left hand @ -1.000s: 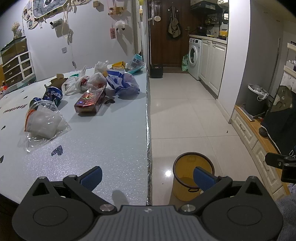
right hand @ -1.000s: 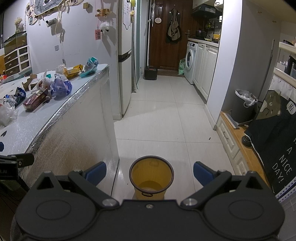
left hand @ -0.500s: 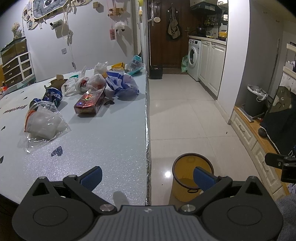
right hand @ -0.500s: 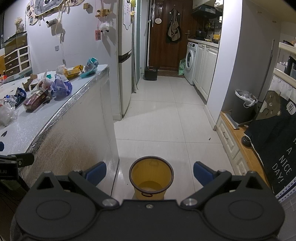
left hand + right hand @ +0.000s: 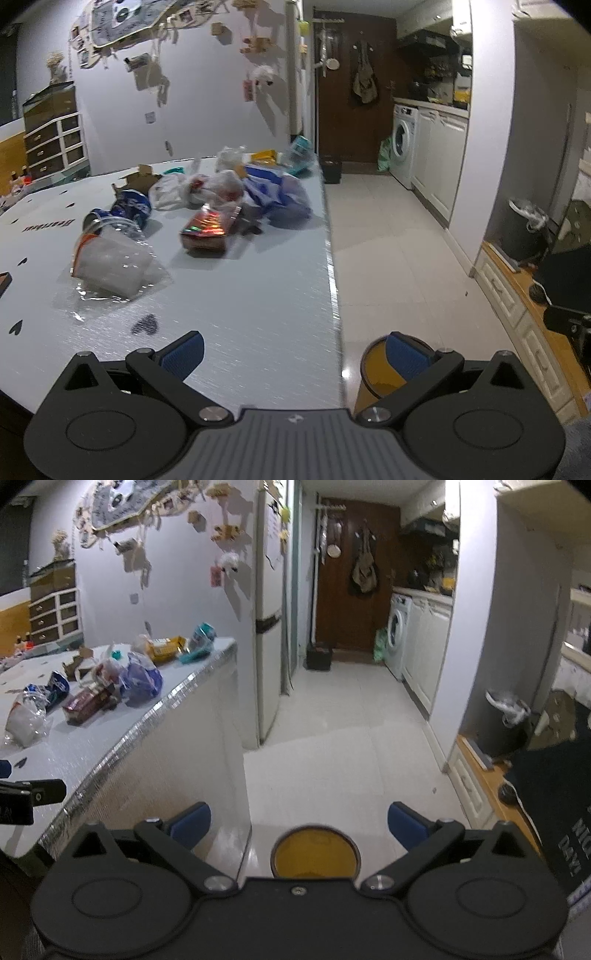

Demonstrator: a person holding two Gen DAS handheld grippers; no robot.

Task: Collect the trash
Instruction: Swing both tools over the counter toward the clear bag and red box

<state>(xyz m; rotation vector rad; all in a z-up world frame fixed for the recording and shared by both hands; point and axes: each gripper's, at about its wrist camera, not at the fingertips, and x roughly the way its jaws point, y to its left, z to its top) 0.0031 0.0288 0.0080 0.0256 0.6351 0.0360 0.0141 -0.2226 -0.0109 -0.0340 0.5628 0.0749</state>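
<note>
Gaping empty, left tongs (image 5: pixel 293 352) at counter (image 5: pixel 258 302) edge; right tongs (image 5: pixel 299 825) likewise, above yellow bin (image 5: pixel 315 853), floor (image 5: pixel 343 738) open

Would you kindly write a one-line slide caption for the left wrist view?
Left gripper, jaws open, hovers over the table facing scattered trash; yellow bin waits on the floor.

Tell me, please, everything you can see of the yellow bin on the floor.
The yellow bin is a round, open-topped bucket, plastic by its look, with a dark rim. It stands upright on the pale tiled floor, beside the foot of the silver-edged counter; whether it touches the counter cannot be told. From the right wrist view its inside looks empty. In the left wrist view it is partly hidden behind a blue pad. Neither tongs touch it.
</note>
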